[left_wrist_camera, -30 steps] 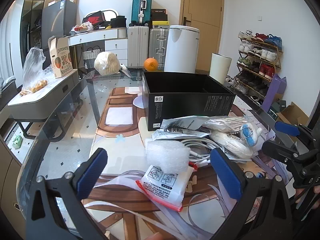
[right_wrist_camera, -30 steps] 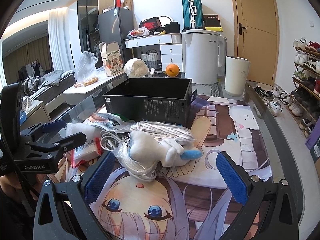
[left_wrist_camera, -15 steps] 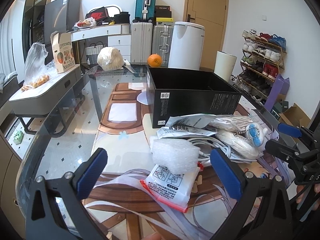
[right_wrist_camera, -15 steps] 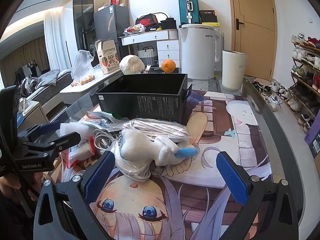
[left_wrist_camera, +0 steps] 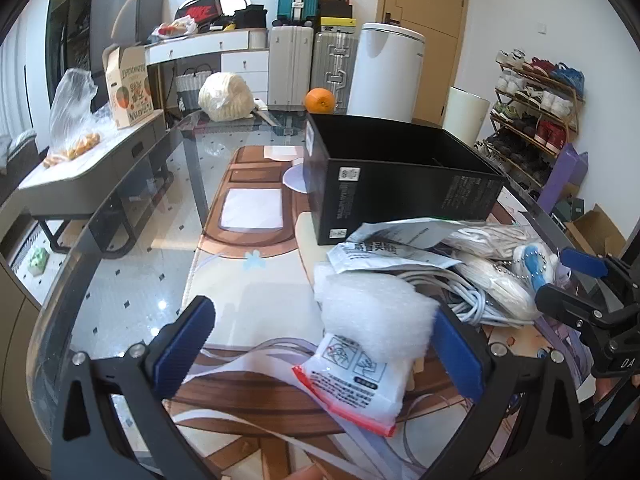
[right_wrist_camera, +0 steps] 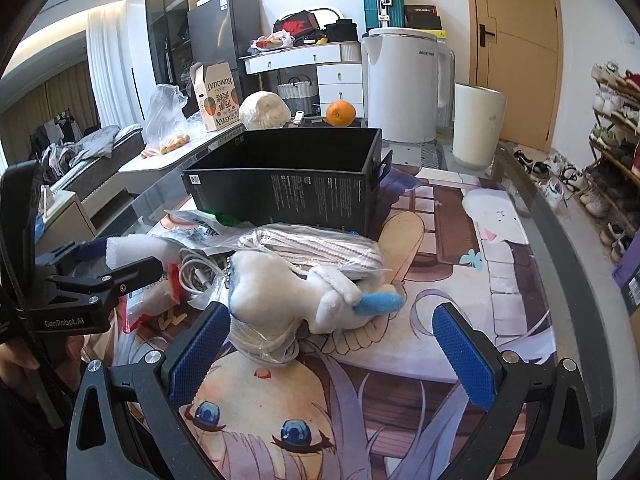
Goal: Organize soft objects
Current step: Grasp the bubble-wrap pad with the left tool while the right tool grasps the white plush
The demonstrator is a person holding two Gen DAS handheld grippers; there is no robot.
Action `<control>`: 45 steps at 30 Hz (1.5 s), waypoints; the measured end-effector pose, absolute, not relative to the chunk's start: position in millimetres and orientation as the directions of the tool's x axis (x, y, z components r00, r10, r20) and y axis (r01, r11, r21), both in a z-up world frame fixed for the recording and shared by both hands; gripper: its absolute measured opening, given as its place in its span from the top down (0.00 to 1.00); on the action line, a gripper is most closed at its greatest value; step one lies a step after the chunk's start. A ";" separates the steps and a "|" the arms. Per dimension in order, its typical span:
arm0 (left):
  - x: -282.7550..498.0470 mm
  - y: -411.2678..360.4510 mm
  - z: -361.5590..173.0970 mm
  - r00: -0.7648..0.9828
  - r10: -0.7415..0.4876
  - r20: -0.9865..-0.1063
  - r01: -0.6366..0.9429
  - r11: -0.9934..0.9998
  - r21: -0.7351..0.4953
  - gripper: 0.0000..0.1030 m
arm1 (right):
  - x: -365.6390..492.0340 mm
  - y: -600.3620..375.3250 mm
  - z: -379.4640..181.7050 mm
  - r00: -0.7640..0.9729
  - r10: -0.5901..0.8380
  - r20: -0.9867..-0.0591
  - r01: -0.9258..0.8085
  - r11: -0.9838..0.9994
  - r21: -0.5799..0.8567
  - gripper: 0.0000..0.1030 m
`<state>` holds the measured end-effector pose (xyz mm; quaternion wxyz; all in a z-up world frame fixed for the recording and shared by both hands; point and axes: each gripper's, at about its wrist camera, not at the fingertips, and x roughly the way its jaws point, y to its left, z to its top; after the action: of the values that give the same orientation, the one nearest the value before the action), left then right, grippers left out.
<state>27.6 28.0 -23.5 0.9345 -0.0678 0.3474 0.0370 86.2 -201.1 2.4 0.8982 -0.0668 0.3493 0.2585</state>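
A pile of soft things lies in front of an open black box (left_wrist_camera: 400, 184), which also shows in the right wrist view (right_wrist_camera: 292, 184). My left gripper (left_wrist_camera: 320, 344) is open; white bubble wrap (left_wrist_camera: 372, 316) lies between its pads against the right one, over a red-edged white packet (left_wrist_camera: 356, 384). My right gripper (right_wrist_camera: 328, 344) is open around a white plush toy with a blue tip (right_wrist_camera: 296, 300). Behind the toy lie a bagged white cord bundle (right_wrist_camera: 312, 244), white cables (right_wrist_camera: 196, 276) and printed plastic bags (left_wrist_camera: 384, 248).
The glass table carries an anime-print mat (right_wrist_camera: 360, 400). An orange (left_wrist_camera: 319, 101) and a bagged white ball (left_wrist_camera: 226, 96) sit at the far edge. A white bin (right_wrist_camera: 476, 124) and shoe rack (left_wrist_camera: 536, 108) stand to the right.
Both grippers have moved forward toward the pile. The bubble wrap now sits between my left pads, and the plush toy now sits between my right pads.
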 end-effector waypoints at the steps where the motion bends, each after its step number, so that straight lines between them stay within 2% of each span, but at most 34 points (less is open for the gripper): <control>1: 28.4 30.0 -24.0 0.754 0.020 -0.656 -0.120 0.987 -0.109 0.00 | 86.9 -201.5 2.9 0.626 0.414 -0.660 -0.507 0.860 0.059 0.00; 5: 31.3 36.3 -26.1 0.749 0.002 -0.663 -0.128 0.981 -0.142 0.00 | 89.8 -201.8 2.9 0.627 0.410 -0.662 -0.499 0.864 0.063 0.00; 7: 32.9 38.8 -27.1 0.746 -0.015 -0.666 -0.126 0.979 -0.163 0.03 | 90.6 -202.3 1.6 0.620 0.414 -0.667 -0.495 0.865 0.076 0.00; 10: 35.0 39.4 -27.8 0.743 -0.031 -0.669 -0.120 0.977 -0.178 0.15 | 94.9 -201.7 0.0 0.611 0.420 -0.671 -0.490 0.866 0.096 0.00; 12: 36.1 37.9 -28.4 0.740 -0.056 -0.670 -0.099 0.977 -0.190 0.32 | 96.6 -199.7 -1.3 0.602 0.422 -0.678 -0.492 0.865 0.102 0.00; 13: 36.8 36.6 -28.7 0.738 -0.065 -0.672 -0.089 0.977 -0.192 0.37 | 97.3 -199.0 -1.9 0.596 0.428 -0.680 -0.495 0.862 0.109 0.00; 15: 37.9 33.9 -29.3 0.733 -0.078 -0.675 -0.071 0.979 -0.191 0.55 | 97.2 -198.5 -1.7 0.592 0.430 -0.681 -0.499 0.860 0.108 0.00; 17: 38.9 32.1 -30.7 0.725 -0.101 -0.681 -0.051 0.979 -0.199 0.64 | 96.8 -199.1 0.3 0.592 0.434 -0.679 -0.507 0.855 0.105 0.00; 27: 33.7 26.0 -21.9 0.747 -0.108 -0.656 -0.020 0.983 -0.184 0.65 | 89.5 -219.5 20.8 0.616 0.409 -0.673 -0.549 0.836 0.006 0.00; 35: 28.8 27.2 -12.1 0.775 -0.090 -0.626 -0.021 0.986 -0.168 0.65 | 90.7 -218.7 11.6 0.627 0.348 -0.696 -0.570 0.815 -0.105 0.01; 40: 24.0 31.6 -11.6 0.777 -0.083 -0.625 -0.027 0.986 -0.164 0.65 | 102.2 -203.0 -5.5 0.592 0.321 -0.739 -0.597 0.791 -0.134 0.12; 45: 21.6 34.1 -13.6 0.772 -0.088 -0.630 -0.025 0.985 -0.169 0.65 | 106.2 -192.7 -12.5 0.597 0.304 -0.742 -0.604 0.779 -0.167 0.16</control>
<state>21.6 34.1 -13.6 0.9375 -0.0841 0.3373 -0.0169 106.2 -192.7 -12.5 0.8696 -0.2056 0.3651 0.2611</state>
